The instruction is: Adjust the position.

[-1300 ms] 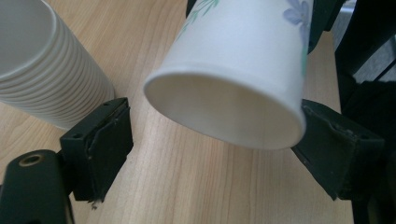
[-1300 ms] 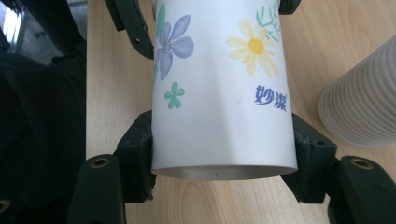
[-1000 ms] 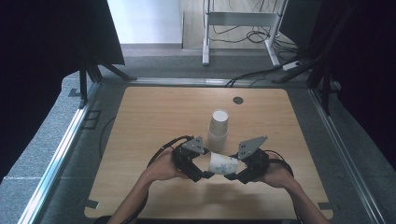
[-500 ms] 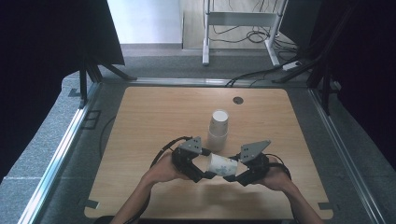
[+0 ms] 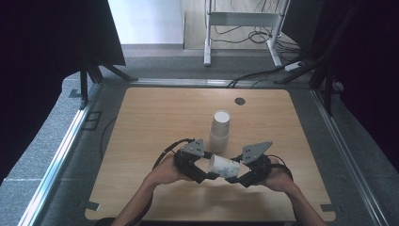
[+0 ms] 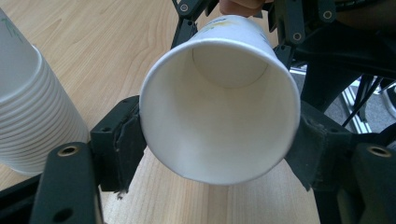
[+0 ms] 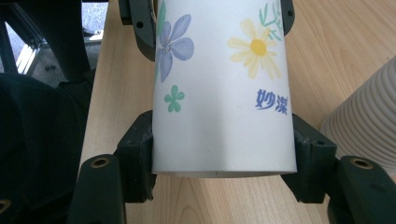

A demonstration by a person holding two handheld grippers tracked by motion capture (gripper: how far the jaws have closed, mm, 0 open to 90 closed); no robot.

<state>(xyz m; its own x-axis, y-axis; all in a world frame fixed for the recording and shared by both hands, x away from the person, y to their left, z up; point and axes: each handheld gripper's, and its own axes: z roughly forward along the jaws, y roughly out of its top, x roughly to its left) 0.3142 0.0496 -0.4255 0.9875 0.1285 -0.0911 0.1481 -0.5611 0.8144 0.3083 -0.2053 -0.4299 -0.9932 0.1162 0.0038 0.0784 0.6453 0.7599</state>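
White paper cup (image 7: 224, 88) printed "妙洁", flowers; left gripper (image 6: 219, 140) jaws just closed onto it, right gripper (image 7: 224, 154) jaws pinching it.

Even daylight from far doorway; table (image 5: 141, 122) evenly lit, soft shadows; dark surrounds at both sides; gripper views sharp, mild wide-angle bulge at edges

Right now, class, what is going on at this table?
A person holds a paper cup on its side between two grippers, just above the table. The right gripper is shut on the cup's base end. The left gripper has just been closing on the rim end, and its pads now press the cup's sides. A stack of cups stands upright just behind them.
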